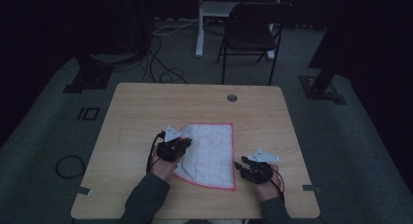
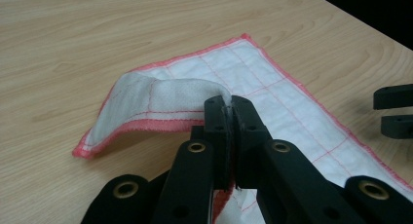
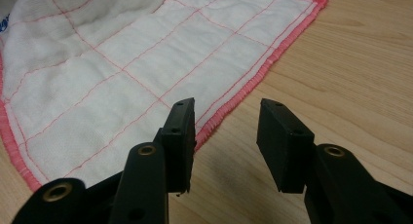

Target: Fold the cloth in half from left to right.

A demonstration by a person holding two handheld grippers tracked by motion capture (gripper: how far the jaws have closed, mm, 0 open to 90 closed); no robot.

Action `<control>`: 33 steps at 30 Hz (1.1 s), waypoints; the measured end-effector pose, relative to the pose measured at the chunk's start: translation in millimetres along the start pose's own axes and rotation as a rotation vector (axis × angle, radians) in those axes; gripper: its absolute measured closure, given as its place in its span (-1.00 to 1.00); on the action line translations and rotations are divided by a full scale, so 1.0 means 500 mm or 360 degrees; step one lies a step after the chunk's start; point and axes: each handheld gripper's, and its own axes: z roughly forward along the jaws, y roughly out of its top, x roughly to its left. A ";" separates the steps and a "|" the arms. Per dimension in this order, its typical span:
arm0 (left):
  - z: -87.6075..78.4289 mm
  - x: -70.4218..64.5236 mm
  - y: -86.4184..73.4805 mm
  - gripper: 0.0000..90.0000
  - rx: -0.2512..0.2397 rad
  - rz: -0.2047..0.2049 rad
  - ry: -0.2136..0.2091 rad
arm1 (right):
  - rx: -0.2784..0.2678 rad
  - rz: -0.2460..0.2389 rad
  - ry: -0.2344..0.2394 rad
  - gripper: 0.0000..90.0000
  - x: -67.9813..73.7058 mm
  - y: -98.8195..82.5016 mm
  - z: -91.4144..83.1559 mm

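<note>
Two black jaws of the left gripper point(image 2: 229, 112) are pinching one edge of the white woven cloth with pink stitched border point(image 1: 210, 153) and are lifting that edge off the light wooden table point(image 1: 146, 107). The right gripper point(image 3: 226, 136) is resting with its jaws spread, empty, just beside the cloth's other edge, above the bare wood.

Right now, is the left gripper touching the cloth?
Touching. The left gripper view shows the left gripper with its jaws shut on a raised edge of the cloth.
</note>
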 end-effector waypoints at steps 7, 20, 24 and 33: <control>0.006 -0.012 0.010 0.94 0.0006 0.0029 -0.0020 | 0.0001 0.0001 0.0001 0.29 0.000 0.000 0.000; 0.025 -0.038 0.023 0.94 0.0017 0.0077 -0.0054 | -0.0006 0.0010 -0.0005 0.29 -0.003 0.000 -0.002; 0.034 -0.046 0.026 0.94 0.0018 0.0092 -0.0068 | -0.0014 0.0017 -0.0012 0.29 -0.008 0.000 -0.005; 0.049 -0.063 0.036 0.94 0.0027 0.0119 -0.0092 | -0.0018 0.0032 -0.0028 0.29 -0.016 -0.001 -0.010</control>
